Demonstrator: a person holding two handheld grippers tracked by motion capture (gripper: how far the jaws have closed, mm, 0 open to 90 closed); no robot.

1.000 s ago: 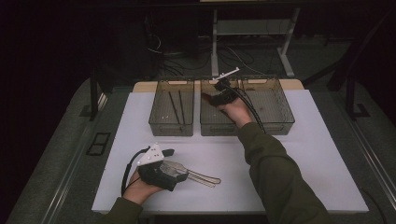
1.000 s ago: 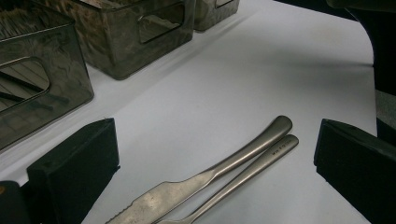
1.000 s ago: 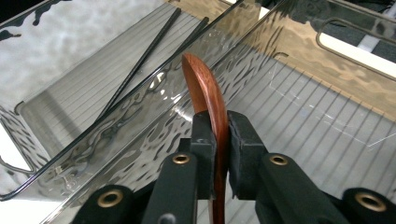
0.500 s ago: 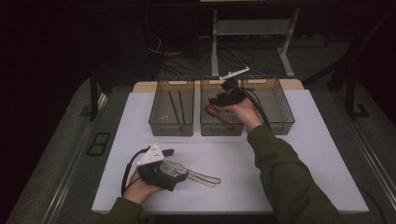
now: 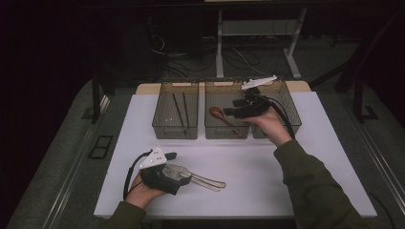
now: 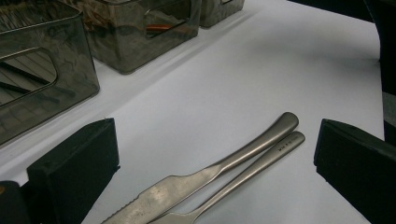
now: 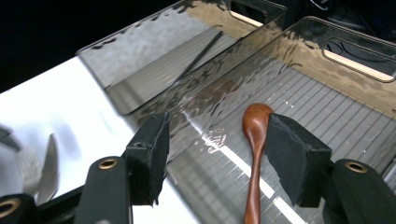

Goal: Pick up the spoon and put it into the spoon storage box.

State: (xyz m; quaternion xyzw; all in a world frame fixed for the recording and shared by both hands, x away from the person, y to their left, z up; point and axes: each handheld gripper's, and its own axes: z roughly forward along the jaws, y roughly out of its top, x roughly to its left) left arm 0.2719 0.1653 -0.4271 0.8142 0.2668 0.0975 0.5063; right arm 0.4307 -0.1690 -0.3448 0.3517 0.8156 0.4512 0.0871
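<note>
My right gripper [image 5: 229,112] hangs over the middle bin [image 5: 212,131] of three smoked-clear bins at the far edge of the white surface [image 5: 305,157]; its jaws have just been opening and now stand apart with nothing pressed between the pads. Below them, in the right gripper view, lies the wooden spoon [image 7: 255,154]: reddish-brown, smooth, with a small oval bowl and a slim handle running toward the camera, flat on the ribbed floor of the middle bin [image 7: 327,121]. From the high view the spoon [image 5: 223,117] sits diagonally, bowl toward the far left, handle toward the near wall. The left bin [image 5: 165,126] holds two dark sticks [image 5: 180,109], thin and straight; I cannot tell more of them. My left gripper [image 5: 184,175] rests low on the near part of the surface, jaws wide apart and clear of the metal. Between them, in the left gripper view, lie a steel knife [image 6: 210,175] with a serrated blade and, just beside it and touching along the handles, a second steel utensil [image 6: 243,182], its head cut off by the frame. Both are matte grey with rounded handle ends.
</note>
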